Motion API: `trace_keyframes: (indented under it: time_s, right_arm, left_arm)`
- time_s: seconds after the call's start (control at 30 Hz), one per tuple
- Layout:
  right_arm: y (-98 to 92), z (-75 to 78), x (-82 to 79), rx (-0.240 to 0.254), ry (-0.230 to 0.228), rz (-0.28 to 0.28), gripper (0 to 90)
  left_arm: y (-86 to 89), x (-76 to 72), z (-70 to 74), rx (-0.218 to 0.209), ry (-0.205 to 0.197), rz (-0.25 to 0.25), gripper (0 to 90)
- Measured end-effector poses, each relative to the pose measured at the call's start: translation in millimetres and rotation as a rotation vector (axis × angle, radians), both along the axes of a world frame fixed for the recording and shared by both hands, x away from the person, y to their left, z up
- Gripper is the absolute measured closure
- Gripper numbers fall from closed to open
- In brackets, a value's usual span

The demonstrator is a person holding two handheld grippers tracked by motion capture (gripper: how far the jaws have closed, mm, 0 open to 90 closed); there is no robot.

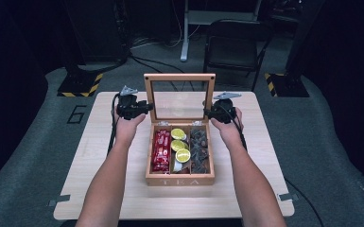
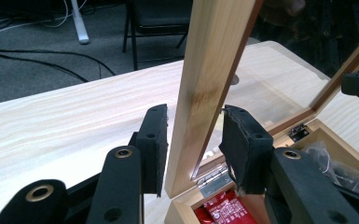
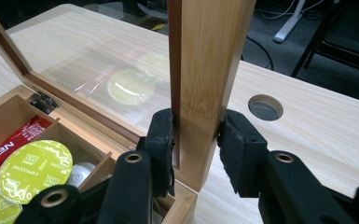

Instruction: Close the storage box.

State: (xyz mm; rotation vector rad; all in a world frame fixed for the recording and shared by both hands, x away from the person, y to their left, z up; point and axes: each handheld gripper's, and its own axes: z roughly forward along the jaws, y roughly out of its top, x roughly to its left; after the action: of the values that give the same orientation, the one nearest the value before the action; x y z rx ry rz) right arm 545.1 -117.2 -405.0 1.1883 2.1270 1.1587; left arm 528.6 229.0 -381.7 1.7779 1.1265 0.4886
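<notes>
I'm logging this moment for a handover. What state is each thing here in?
Tea box: open, its three compartments filled.
Glass lid: raised upright on its hinges.
Left claw: astride the lid's left frame edge, a gap at each pad.
Right claw: shut on the lid's right frame edge.
Folding chair: unfolded, unoccupied.

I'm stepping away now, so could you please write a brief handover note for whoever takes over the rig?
Left gripper: jaws around the left side rail of the tea box lid, a slight gap at the pads, not clamped.
Right gripper: shut on the lid's right rail.
Tea box: mid-table, lid standing upright and open; red sachets, lime-green capsules and dark tea bags in its three compartments.
Done: the lid is up.
Left: likely to let go of the lid or lower it shut; I can't tell which.
</notes>
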Motion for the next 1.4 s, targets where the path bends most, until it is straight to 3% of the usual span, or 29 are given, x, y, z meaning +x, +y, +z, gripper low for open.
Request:
trace_keyframes:
  time_s: [0.47, 0.6, 0.67, 0.8, 1.03, 1.2, 1.3, 1.37, 1.4]
  right_arm:
    - [-1.0, -0.9, 4.0, 0.012, 0.006, -0.002, 65.2]
    - [-1.0, 0.1, 5.3, 0.003, 0.014, 0.0, 65.2]
    - [-0.3, 0.5, 6.3, -0.003, 0.015, -0.003, 65.3]
    - [1.5, 2.0, 8.5, -0.007, 0.037, -0.015, 65.2]
    - [0.8, 1.9, 13.7, -0.004, 0.05, -0.012, 65.2]
    - [0.6, -0.4, 17.4, 0.024, 0.061, -0.025, 65.2]
    - [-0.4, -0.6, 19.3, 0.022, 0.063, -0.021, 65.2]
    - [0.2, -0.6, 19.4, 0.023, 0.066, -0.028, 65.1]
    - [0.2, -0.4, 19.7, 0.021, 0.067, -0.027, 65.1]
  left_arm:
    - [10.5, -10.0, -3.4, 0.007, 0.014, -0.012, 60.6]
    - [9.7, -11.4, -1.7, 0.004, -0.01, -0.012, 60.9]
    - [8.5, -12.2, -1.3, 0.015, -0.009, -0.017, 61.2]
    - [7.3, -14.6, -2.6, -0.001, -0.009, -0.022, 61.6]
    - [13.3, -17.4, -6.1, -0.005, 0.014, -0.027, 61.4]
    - [17.8, -20.5, -2.1, -0.047, 0.024, -0.038, 58.1]
    - [21.0, -20.9, -1.3, -0.052, 0.025, -0.027, 52.0]
    - [20.8, -21.1, -2.5, -0.043, 0.027, -0.023, 49.6]
    - [21.9, -21.2, -2.5, -0.018, 0.027, -0.03, 48.9]
